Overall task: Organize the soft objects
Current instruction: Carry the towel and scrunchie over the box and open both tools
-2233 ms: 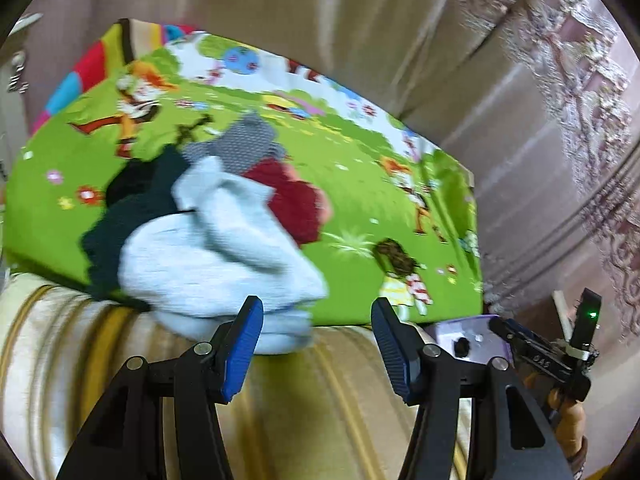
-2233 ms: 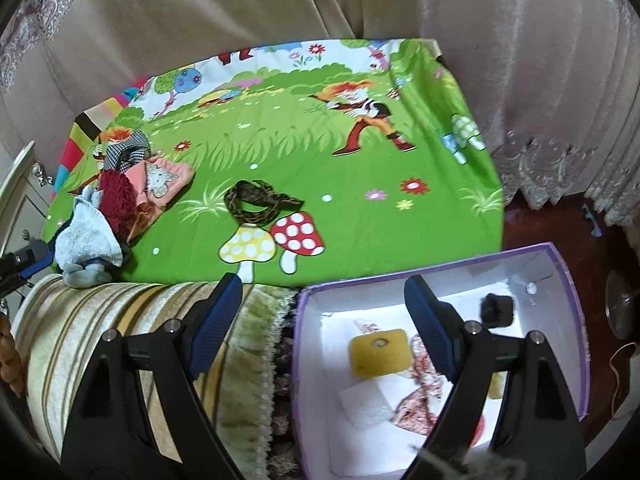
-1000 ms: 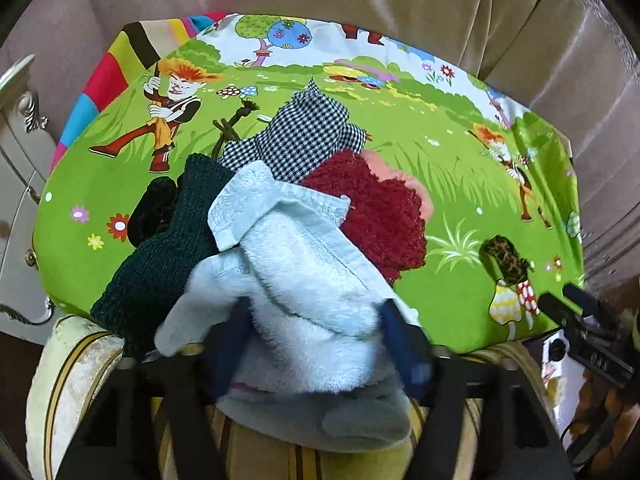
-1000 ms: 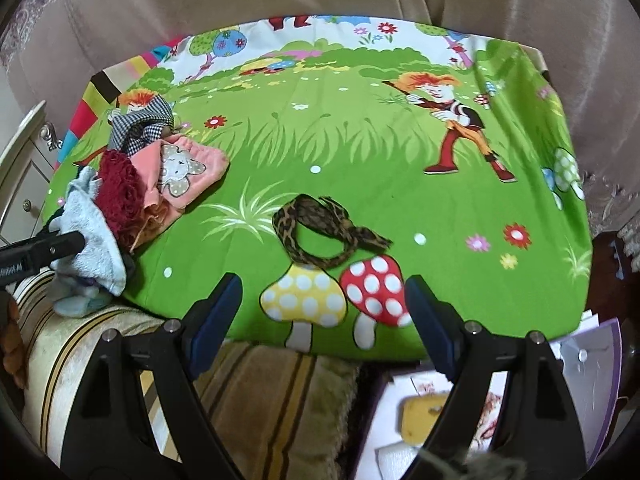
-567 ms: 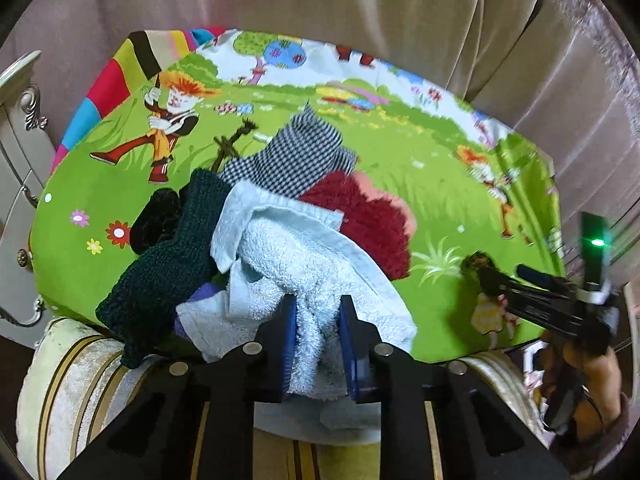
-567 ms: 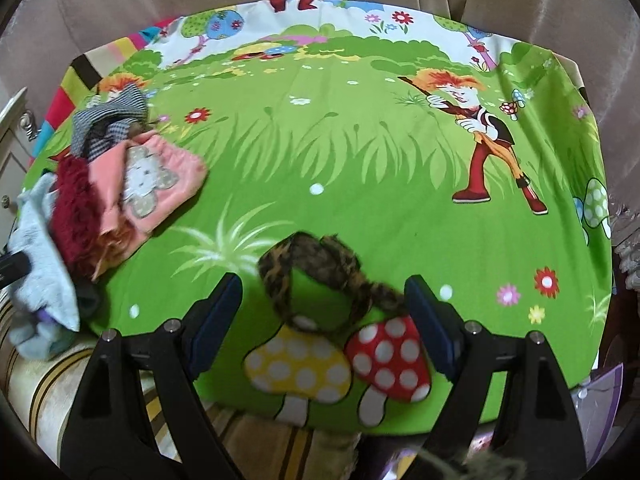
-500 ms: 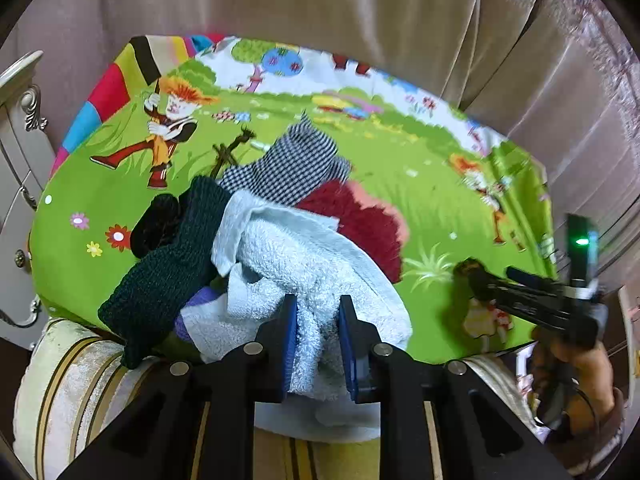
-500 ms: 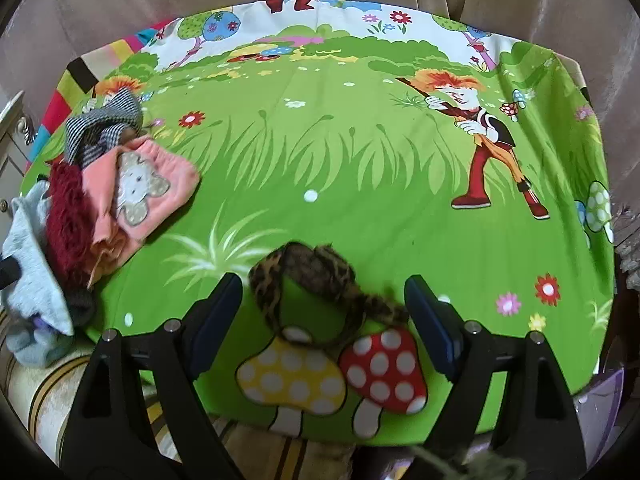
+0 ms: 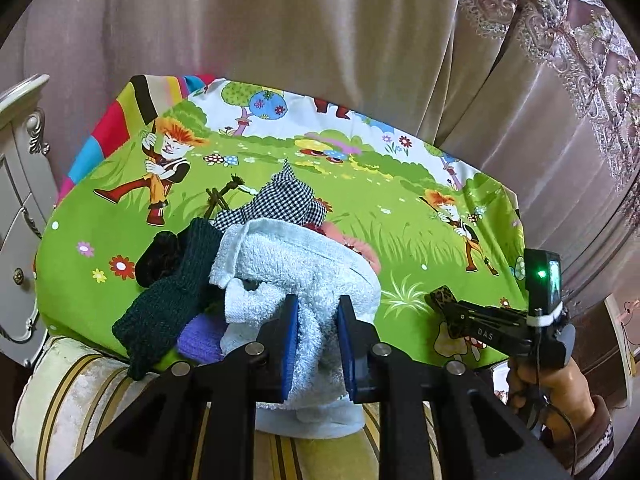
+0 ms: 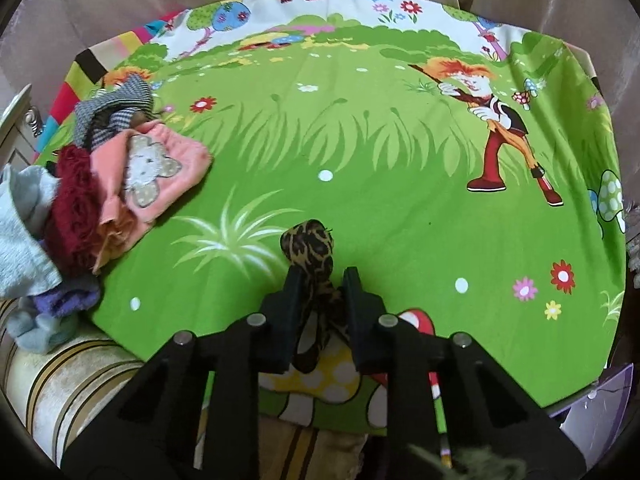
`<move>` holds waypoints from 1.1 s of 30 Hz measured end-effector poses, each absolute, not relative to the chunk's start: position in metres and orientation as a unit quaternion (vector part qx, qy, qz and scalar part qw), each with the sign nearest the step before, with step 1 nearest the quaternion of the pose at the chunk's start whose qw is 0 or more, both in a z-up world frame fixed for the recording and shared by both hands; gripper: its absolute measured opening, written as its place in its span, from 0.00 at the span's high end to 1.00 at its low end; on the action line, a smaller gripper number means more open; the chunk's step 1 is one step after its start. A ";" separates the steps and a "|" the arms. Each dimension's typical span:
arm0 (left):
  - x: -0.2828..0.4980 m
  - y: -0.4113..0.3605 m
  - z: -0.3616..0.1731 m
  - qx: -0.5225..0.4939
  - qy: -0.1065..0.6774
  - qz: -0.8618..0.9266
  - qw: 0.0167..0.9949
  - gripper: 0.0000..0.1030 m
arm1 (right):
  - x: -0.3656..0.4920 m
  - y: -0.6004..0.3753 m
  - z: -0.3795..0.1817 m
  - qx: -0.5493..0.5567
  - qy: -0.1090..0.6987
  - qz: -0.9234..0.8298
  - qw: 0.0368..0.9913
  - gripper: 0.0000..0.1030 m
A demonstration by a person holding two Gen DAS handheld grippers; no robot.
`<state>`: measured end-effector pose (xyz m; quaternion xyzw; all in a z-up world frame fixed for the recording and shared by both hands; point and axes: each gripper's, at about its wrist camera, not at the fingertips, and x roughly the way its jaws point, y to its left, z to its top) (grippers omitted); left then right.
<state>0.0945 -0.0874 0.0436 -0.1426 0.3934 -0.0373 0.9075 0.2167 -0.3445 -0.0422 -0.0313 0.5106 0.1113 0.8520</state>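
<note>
My left gripper (image 9: 316, 320) is shut on a pale blue towel (image 9: 296, 264) that tops a pile of soft items at the near left of the green cartoon cloth (image 9: 360, 208). The pile holds a dark green knit (image 9: 168, 300), a checked cloth (image 9: 286, 200), a dark red fuzzy piece (image 10: 76, 208), a pink cat-print cloth (image 10: 160, 168) and a purple piece (image 9: 198, 338). My right gripper (image 10: 320, 280) is shut on a leopard-print band (image 10: 308, 246) at the cloth's near edge; it also shows in the left wrist view (image 9: 444, 294).
A striped cushion edge (image 9: 100, 400) runs along the front. Beige curtains (image 9: 320, 32) hang behind. A white cabinet (image 9: 20, 184) stands at the left. A purple box corner (image 10: 600, 408) shows at the lower right.
My left gripper closed on the towel and has lifted it a little. My right gripper moved from over the box to the leopard band and closed on it.
</note>
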 end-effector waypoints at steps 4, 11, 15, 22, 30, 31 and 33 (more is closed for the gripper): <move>0.090 -0.087 0.045 -0.145 0.393 -0.037 0.907 0.81 | 0.204 -0.343 -0.031 -0.027 0.499 0.116 0.858 0.77; 0.079 -0.089 0.053 -0.144 0.382 -0.044 0.912 0.81 | 0.174 -0.345 -0.003 -0.012 0.476 0.122 0.871 0.78; 0.072 -0.090 0.060 -0.145 0.373 -0.048 0.915 0.81 | 0.159 -0.347 0.008 -0.007 0.466 0.123 0.876 0.78; 0.058 -0.102 0.072 -0.141 0.361 -0.068 0.919 0.81 | 0.129 -0.356 0.029 0.002 0.450 0.121 0.885 0.78; 0.043 -0.133 0.078 -0.131 0.362 -0.112 0.916 0.81 | 0.091 -0.381 0.050 0.012 0.434 0.098 0.895 0.78; 0.040 -0.138 0.078 -0.129 0.362 -0.118 0.916 0.81 | 0.085 -0.385 0.053 0.014 0.432 0.094 0.897 0.78; 0.035 -0.149 0.079 -0.124 0.364 -0.132 0.914 0.81 | 0.073 -0.394 0.057 0.016 0.429 0.086 0.899 0.78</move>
